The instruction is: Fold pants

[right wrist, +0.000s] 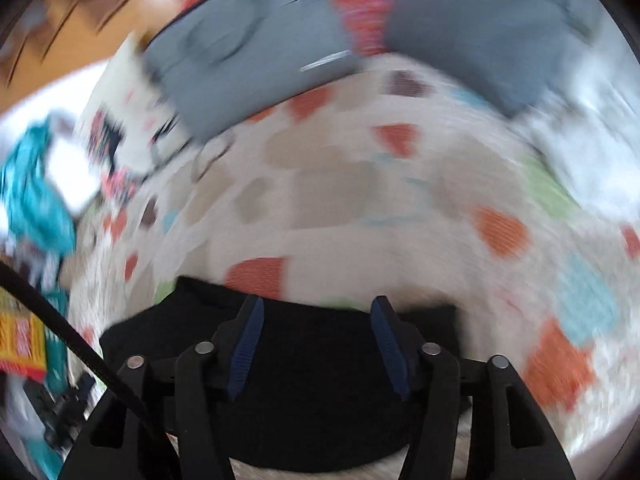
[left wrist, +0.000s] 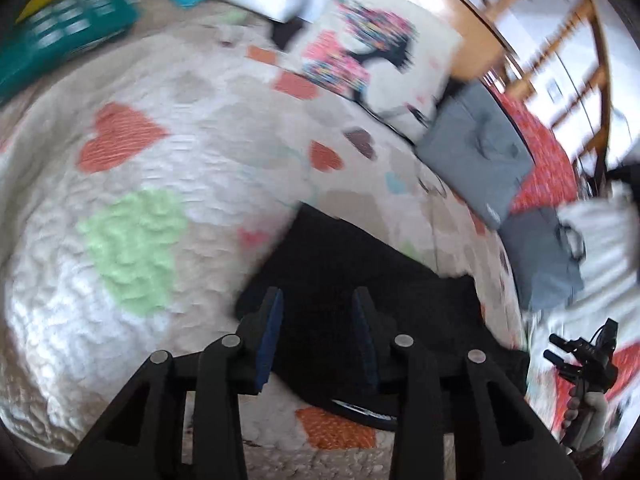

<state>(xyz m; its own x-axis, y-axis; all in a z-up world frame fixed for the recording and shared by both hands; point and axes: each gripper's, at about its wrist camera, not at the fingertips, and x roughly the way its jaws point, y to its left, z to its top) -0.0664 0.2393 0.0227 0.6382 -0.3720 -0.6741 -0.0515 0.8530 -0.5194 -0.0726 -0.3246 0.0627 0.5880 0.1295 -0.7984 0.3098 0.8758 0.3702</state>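
Observation:
The black pants [left wrist: 360,272] lie as a folded dark bundle on a white quilt [left wrist: 132,168] printed with coloured hearts. My left gripper [left wrist: 318,306] hovers over their near part. Its blue-padded fingers [left wrist: 272,332] stand apart, with only cloth showing below the gap. In the right wrist view, which is heavily blurred, the same pants [right wrist: 304,380] fill the bottom. My right gripper [right wrist: 316,314] is over them, jaws wide apart and nothing pinched. In the left wrist view the right gripper [left wrist: 552,347] shows small at the lower right edge, held in a hand.
Two folded grey garments [left wrist: 476,160] [left wrist: 544,256] lie at the quilt's right side on a red patterned cloth [left wrist: 544,168]. A printed white cushion [left wrist: 372,56] and teal items [left wrist: 68,28] sit at the far end. Wooden furniture [left wrist: 560,20] stands beyond the bed.

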